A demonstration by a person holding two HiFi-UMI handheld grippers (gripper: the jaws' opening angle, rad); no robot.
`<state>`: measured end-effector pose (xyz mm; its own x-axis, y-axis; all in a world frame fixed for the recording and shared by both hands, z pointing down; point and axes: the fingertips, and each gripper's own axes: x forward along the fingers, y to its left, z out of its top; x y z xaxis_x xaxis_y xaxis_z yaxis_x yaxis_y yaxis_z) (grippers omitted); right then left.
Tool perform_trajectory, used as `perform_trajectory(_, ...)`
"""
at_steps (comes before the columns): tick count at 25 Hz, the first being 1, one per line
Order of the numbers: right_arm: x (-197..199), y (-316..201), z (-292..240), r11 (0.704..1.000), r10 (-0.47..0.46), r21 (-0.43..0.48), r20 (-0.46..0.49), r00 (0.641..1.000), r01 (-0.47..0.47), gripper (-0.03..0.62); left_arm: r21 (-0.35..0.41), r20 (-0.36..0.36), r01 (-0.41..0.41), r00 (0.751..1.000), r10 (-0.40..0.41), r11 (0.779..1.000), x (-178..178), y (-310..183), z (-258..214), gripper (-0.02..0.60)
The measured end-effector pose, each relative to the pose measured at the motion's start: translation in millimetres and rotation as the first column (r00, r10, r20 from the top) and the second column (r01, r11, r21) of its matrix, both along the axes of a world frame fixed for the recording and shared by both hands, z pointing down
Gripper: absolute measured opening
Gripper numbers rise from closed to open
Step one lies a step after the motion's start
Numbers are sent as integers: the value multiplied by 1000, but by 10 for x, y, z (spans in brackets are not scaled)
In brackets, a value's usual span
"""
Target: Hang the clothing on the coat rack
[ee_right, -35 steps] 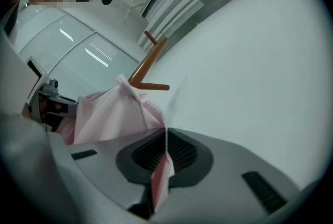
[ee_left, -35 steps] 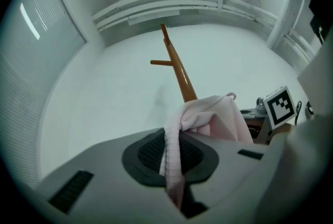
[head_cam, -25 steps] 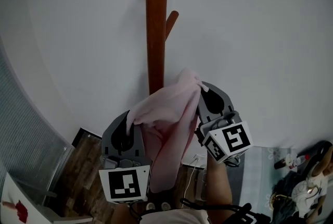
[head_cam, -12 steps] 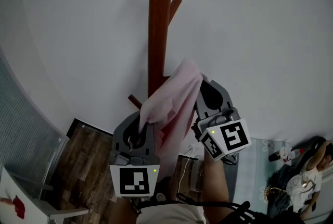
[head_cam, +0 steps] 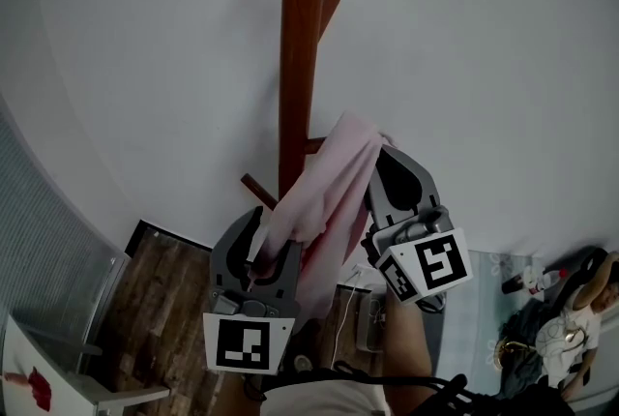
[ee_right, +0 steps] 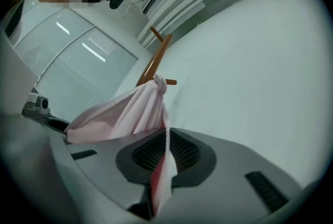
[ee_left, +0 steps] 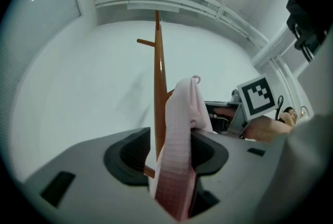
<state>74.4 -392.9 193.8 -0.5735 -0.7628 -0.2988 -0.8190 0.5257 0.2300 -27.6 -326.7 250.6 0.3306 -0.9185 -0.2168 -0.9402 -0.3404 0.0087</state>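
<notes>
Left gripper, in the head view, sits beside the tall brown wooden coat rack. A pale pink cloth garment rises to the right gripper. Left gripper view: its jaws, just opening, stand apart with the garment slack between them. Right gripper view: jaws pinch the garment.

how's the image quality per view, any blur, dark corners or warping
Head view: dim, flat light, coat rack sharp. Left gripper view: fisheye bend, black corners, pink garment soft close to the lens. Right gripper view: same black corners, garment blurred up close.
</notes>
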Motion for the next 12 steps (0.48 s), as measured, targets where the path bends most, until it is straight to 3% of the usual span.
perform_trajectory(7, 47, 44, -8, 1000, 12, -12, 14, 1000, -11, 26, 3, 21, -100, 995, 99, 995, 4, 123, 89, 296)
perform_trajectory(12, 85, 64, 8, 999, 42, -23, 15, 999, -42, 26, 12, 23, -121, 992, 121, 993, -49, 205, 67, 305)
